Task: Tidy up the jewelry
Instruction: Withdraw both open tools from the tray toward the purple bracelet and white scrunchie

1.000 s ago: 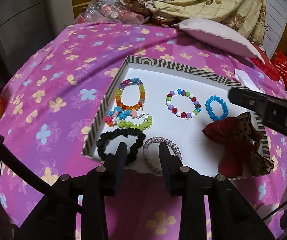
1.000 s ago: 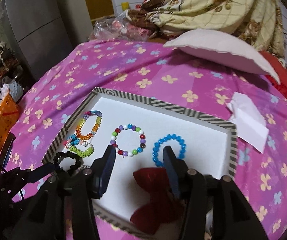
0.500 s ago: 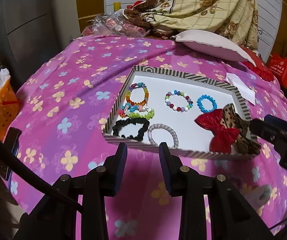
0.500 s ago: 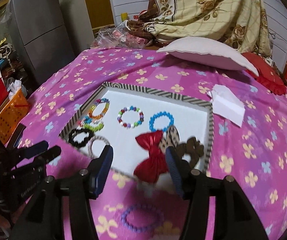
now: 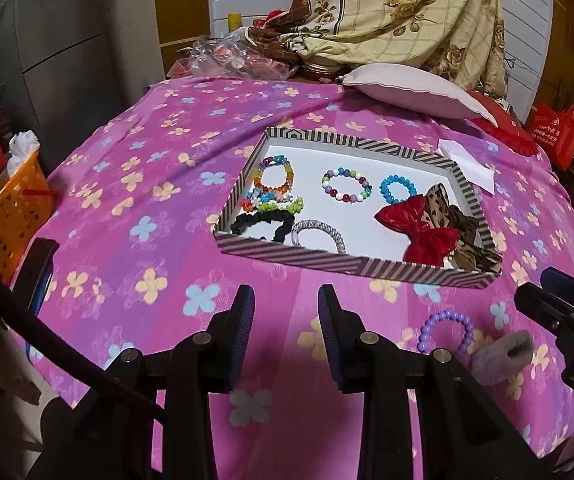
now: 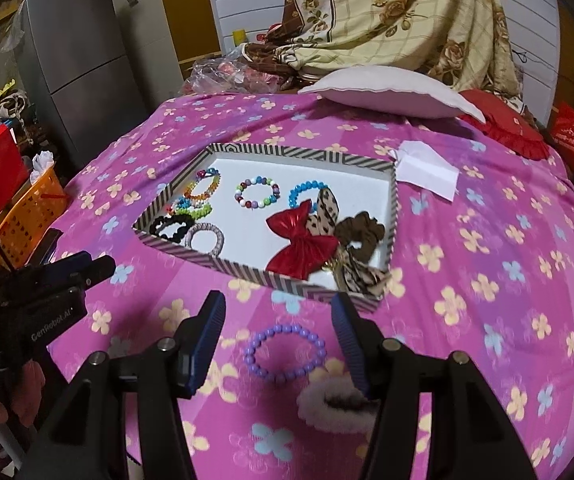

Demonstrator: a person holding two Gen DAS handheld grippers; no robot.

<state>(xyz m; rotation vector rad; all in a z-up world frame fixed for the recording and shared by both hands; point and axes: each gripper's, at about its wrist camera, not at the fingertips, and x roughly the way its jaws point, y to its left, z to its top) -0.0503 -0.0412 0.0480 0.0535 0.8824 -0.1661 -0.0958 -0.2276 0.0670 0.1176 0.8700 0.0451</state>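
The striped tray (image 6: 392, 216) sits on the flowered bedspread (image 6: 507, 280) and already holds beaded bracelets, hair ties and a red bow (image 6: 301, 246). Two pieces lie outside it, near its front edge: a purple bead bracelet (image 6: 285, 353) and a fluffy hair tie (image 6: 333, 404) just beside it. The right gripper (image 6: 279, 342) hangs above the bracelet, jaws spread and holding nothing. The left gripper (image 5: 285, 334) is spread too, empty, over bare cloth. The risk I see is that the two loose pieces lie so close that a closing jaw could catch the fluff or the soft cloth, or push the beads away
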